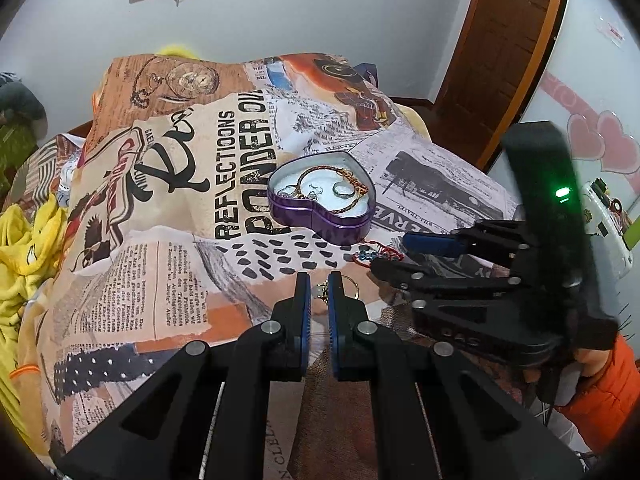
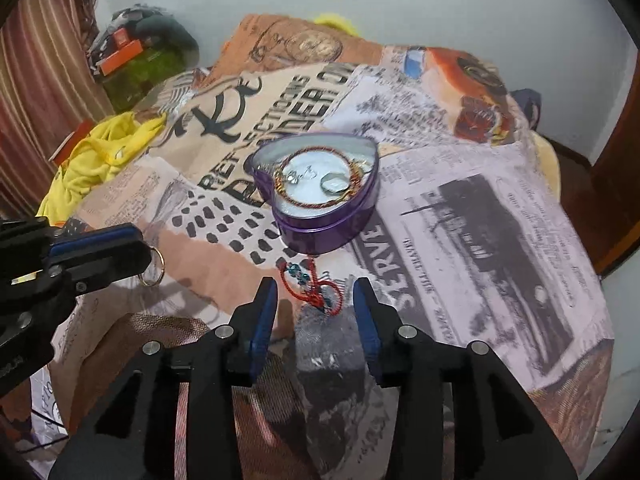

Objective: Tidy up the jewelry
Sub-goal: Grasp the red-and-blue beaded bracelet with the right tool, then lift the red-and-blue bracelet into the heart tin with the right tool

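One heart-shaped tin [image 2: 320, 216]; one red cord bracelet [image 2: 316, 284]; one gold ring [image 2: 154, 270]; two grippers.

Purple heart tin [image 2: 320, 216], newsprint-patterned cloth [image 2: 460, 208]

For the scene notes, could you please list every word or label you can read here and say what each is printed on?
"REFLECTIONS": printed cloth, black capitals left of the heart-shaped tin.
"PONDER O...": same cloth, larger capitals; the end runs off a patch.
"SERVE": cloth, right of the red cord bracelet; perhaps part of a longer word.
Newspaper-style columns on the cloth: too small to read.
Tin: no lettering visible.
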Available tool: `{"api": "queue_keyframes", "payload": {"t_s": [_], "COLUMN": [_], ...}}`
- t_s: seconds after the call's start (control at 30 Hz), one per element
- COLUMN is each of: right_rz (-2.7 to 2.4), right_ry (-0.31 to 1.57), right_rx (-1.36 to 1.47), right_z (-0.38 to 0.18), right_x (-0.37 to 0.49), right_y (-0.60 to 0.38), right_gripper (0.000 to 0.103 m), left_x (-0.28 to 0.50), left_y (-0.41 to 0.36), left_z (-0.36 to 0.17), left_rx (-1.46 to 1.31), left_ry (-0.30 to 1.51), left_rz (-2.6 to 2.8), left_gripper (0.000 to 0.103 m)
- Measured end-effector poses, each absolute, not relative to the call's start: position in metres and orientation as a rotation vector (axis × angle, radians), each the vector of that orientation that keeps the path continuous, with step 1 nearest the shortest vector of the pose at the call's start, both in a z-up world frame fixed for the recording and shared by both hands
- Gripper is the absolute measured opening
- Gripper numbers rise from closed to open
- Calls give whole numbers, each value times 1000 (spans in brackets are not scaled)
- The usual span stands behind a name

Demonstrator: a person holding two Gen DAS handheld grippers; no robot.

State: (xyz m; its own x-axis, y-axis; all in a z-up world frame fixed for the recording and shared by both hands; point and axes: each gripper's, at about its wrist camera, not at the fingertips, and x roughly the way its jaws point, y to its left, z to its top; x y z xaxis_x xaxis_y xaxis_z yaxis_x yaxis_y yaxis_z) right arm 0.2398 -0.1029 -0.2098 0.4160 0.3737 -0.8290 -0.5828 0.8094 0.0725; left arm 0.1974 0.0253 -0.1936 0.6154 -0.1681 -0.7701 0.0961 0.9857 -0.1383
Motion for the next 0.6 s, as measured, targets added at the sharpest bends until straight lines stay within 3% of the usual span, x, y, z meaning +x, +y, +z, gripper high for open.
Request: {"api": "queue_keyframes", "payload": {"t_s": [0.3, 0.37, 0.4, 0.43, 0.6], "right_rz": [603, 619, 623, 620, 618], "right_ry": [947, 939, 936, 937, 933], "right_rx": [-336, -330, -326, -319, -260], "right_z": [-221, -221, -221, -221, -218], "right_x": [238, 236, 236, 236, 236], "right_y": [-93, -95, -94, -95, -99], "right_gripper": [37, 31, 13, 7, 7], "left_x": [202, 202, 202, 202, 200], "left_y": [28, 28, 28, 28, 27], "left_z": [-203, -204, -204, -204, -203], "left_rx": [-100, -101, -100, -100, -97], "left_ry": [913, 914, 914, 915, 914], "left_rz": [-152, -151, -150, -149, -145], "left_gripper": [6, 6, 6, 6, 6]}}
